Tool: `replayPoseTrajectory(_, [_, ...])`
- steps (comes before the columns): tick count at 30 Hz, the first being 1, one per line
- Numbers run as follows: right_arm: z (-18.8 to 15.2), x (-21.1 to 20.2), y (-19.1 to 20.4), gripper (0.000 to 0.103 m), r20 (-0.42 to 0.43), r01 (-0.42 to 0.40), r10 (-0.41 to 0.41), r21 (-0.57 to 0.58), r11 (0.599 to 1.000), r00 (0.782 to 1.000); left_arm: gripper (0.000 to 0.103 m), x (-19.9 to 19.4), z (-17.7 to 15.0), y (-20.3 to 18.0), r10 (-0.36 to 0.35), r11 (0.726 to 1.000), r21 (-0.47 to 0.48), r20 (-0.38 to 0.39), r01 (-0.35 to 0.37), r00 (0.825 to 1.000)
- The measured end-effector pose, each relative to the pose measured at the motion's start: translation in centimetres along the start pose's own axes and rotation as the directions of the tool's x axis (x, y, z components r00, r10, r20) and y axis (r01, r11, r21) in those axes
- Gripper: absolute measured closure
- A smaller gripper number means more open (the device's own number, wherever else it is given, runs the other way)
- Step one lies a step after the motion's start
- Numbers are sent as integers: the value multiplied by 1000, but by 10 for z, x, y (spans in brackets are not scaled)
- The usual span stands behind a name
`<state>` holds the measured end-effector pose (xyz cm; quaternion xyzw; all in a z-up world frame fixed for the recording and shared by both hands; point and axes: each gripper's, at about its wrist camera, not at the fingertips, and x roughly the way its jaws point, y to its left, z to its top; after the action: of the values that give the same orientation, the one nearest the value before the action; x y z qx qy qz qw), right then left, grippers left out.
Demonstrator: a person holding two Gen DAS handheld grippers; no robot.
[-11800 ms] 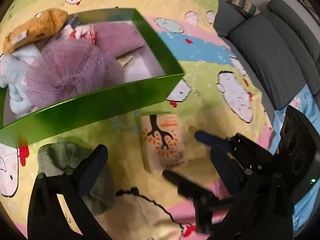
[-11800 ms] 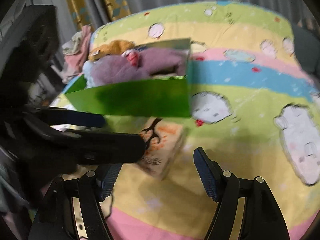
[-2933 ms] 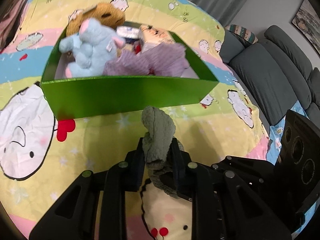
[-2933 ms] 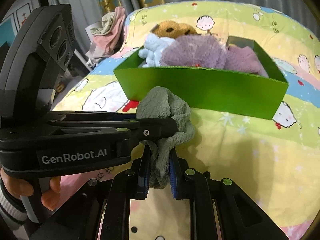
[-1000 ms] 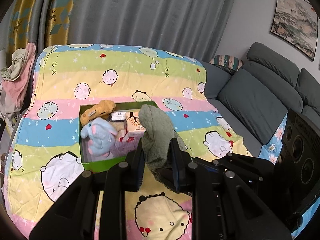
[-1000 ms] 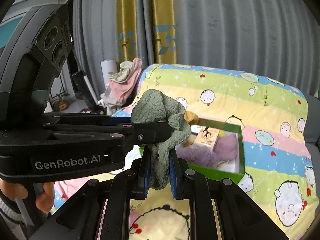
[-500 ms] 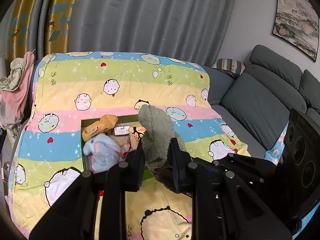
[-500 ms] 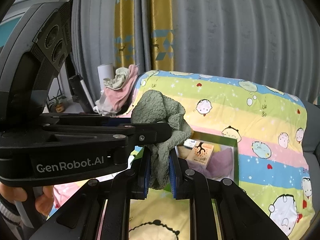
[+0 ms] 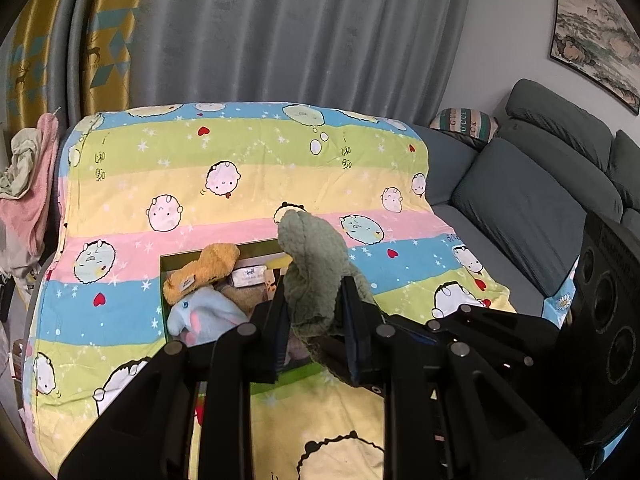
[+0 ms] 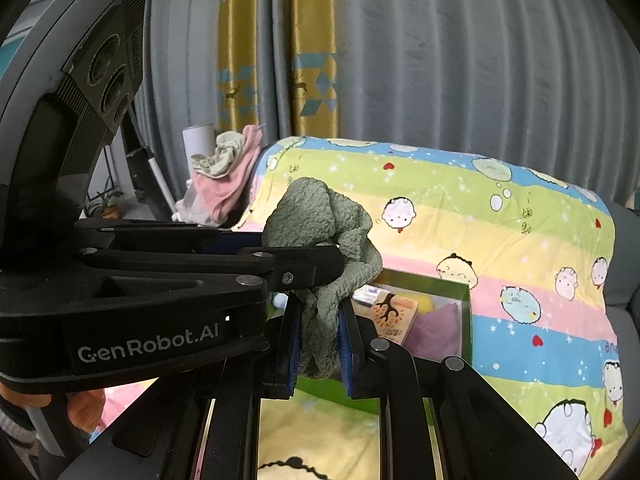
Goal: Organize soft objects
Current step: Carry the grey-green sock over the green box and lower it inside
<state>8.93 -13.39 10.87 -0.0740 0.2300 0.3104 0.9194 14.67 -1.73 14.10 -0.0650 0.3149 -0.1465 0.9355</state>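
Green fuzzy cloth (image 9: 310, 264) pinched by both my left gripper (image 9: 314, 330) and right gripper (image 10: 319, 346), lifted to carry into green box (image 10: 466, 320) ahead below.

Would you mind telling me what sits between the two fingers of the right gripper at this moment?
The green fleece cloth is pinched between the right gripper fingers; the right wrist view shows this. The left gripper also clamps it higher up.

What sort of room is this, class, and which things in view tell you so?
Most likely a home living room: a grey sofa with a striped cushion, floor-length curtains and a framed landscape painting on the wall. A cartoon-print blanket covers the work surface.
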Motion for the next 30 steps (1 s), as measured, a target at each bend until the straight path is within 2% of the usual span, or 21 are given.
replayPoseTrajectory(13, [27, 26, -16, 85, -11, 19, -19, 2, 1000, 1000, 81, 28, 37, 14, 28, 999, -16, -7, -29, 1000])
replayPoseTrajectory(30, [15, 65, -26, 85, -84, 3, -1, 23, 1000, 997, 82, 65, 25, 32, 38, 998, -47, -70, -41, 997])
